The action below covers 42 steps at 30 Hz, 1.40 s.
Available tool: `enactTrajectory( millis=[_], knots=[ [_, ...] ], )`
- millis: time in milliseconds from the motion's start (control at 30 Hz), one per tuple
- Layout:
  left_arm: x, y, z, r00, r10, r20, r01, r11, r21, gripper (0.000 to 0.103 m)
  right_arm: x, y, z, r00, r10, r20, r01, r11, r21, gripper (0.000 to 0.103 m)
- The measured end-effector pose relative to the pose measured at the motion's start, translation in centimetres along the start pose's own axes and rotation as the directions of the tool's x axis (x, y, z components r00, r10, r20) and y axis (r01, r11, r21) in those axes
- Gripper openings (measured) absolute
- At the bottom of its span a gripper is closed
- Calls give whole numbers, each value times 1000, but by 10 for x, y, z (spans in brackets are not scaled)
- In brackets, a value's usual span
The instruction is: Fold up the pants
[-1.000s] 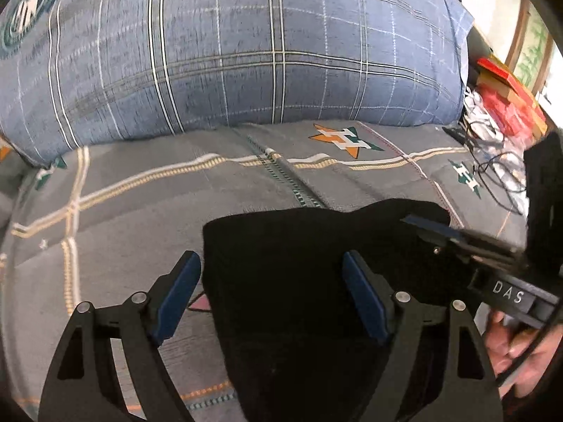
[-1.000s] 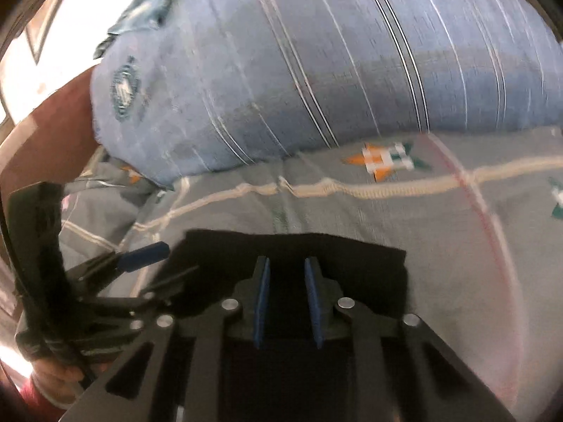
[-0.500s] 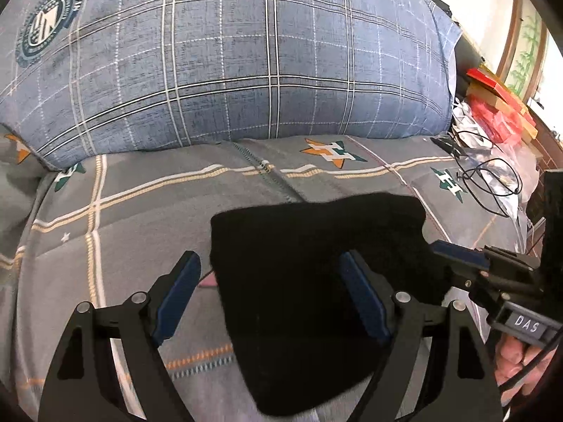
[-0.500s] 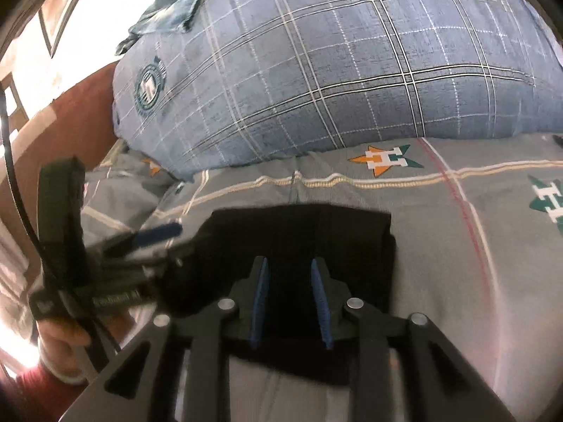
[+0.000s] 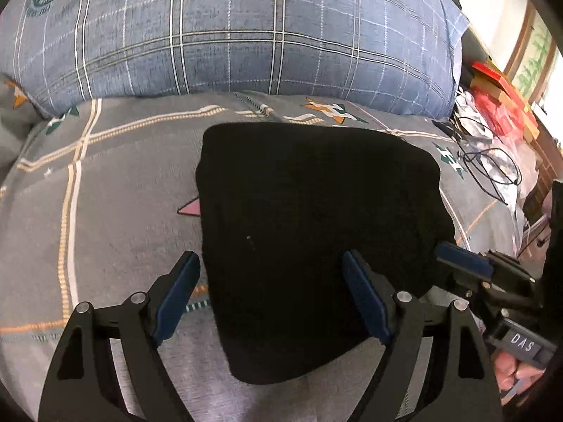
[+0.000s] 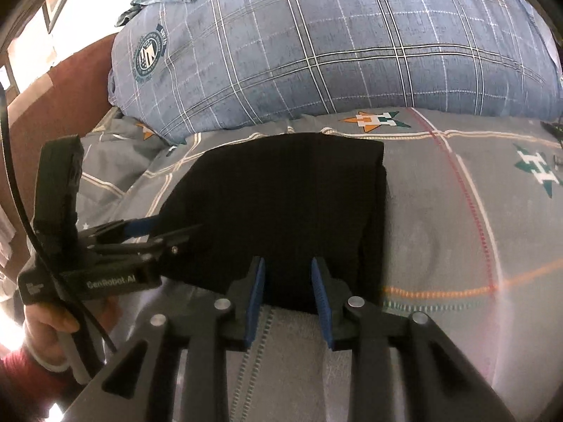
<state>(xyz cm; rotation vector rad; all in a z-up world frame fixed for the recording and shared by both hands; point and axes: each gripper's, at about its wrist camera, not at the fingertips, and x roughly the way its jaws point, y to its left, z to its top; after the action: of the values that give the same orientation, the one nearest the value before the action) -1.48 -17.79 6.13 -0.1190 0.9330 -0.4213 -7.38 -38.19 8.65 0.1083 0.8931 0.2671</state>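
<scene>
— Where are the pants (image 5: 316,232)?

— Centre of both frames, folded into a compact black block lying flat on the grey patterned bedsheet (image 5: 116,211). In the right wrist view the block (image 6: 281,204) fills the middle, its straight edge running down the right side.

— And the left gripper (image 5: 271,302)?

— Its blue-padded fingers (image 5: 177,295) stand wide apart at the bottom of the left wrist frame, holding nothing. One finger sits over the bare sheet just left of the pants, the other over the black cloth (whether it touches the fabric I cannot tell). From the right wrist camera the same tool (image 6: 162,228) comes in from the left edge, its tips at the pants' left side.

— The right gripper (image 6: 288,299)?

— Lower centre of its own frame, fingers a modest gap apart, nothing between them; they sit at the near edge of the block. In the left wrist view it (image 5: 457,256) shows at the lower right, its tip beside the pants' right corner.

— What else is there?

— A big blue plaid pillow (image 5: 228,35) across the top of both frames, with a round crest at its upper left. Cables (image 5: 489,161) and red boxes (image 5: 503,95) lie at the right edge of the left wrist view.
</scene>
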Motion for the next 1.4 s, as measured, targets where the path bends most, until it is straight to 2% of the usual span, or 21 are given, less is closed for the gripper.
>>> enactTrajectory(
  millis=[100, 167, 267, 300, 467, 833, 867, 1033, 1100, 1267, 1400],
  knots=[
    [-7, -3, 4, 1000, 13, 2, -13, 1000, 21, 84, -4, 2, 5, 1000, 4, -7, -4, 1000, -15, 28],
    [-14, -6, 7, 999, 31, 23, -32, 999, 39, 84, -13, 0, 13, 1000, 16, 23, -16, 1000, -10, 31],
    [-19, -6, 14, 999, 30, 39, -31, 999, 42, 84, -16, -7, 27, 998, 4, 61, -6, 1000, 18, 51],
    [-19, -5, 16, 999, 26, 40, -27, 999, 34, 84, -14, -9, 32, 998, -7, 63, 6, 1000, 26, 53],
    [-15, -1, 20, 999, 20, 33, -20, 1000, 4, 84, 0, -13, 47, 996, -73, 55, 72, 997, 25, 53],
    [0, -2, 21, 1000, 20, 13, -20, 1000, -7, 84, 22, -26, 57, 993, -118, 31, 116, 992, 53, 53],
    [1, -3, 21, 1000, 19, 12, -19, 1000, -8, 84, 24, -27, 58, 992, -120, 25, 118, 992, 53, 51],
    [6, -2, 21, 1000, 15, 6, -15, 1000, -8, 84, 26, -30, 57, 991, -130, 28, 129, 990, 52, 30],
    [8, -2, 21, 1000, 11, 6, -10, 1000, -11, 84, 27, -33, 57, 991, -134, 29, 132, 990, 51, 19],
    [12, -2, 20, 1000, 4, 1, -4, 1000, -19, 85, 31, -33, 57, 989, -144, 22, 143, 989, 43, 16],
    [17, 4, 20, 999, -36, -27, 35, 998, -58, 86, 32, -35, 55, 989, -145, 20, 144, 988, 53, 16]
  ],
)
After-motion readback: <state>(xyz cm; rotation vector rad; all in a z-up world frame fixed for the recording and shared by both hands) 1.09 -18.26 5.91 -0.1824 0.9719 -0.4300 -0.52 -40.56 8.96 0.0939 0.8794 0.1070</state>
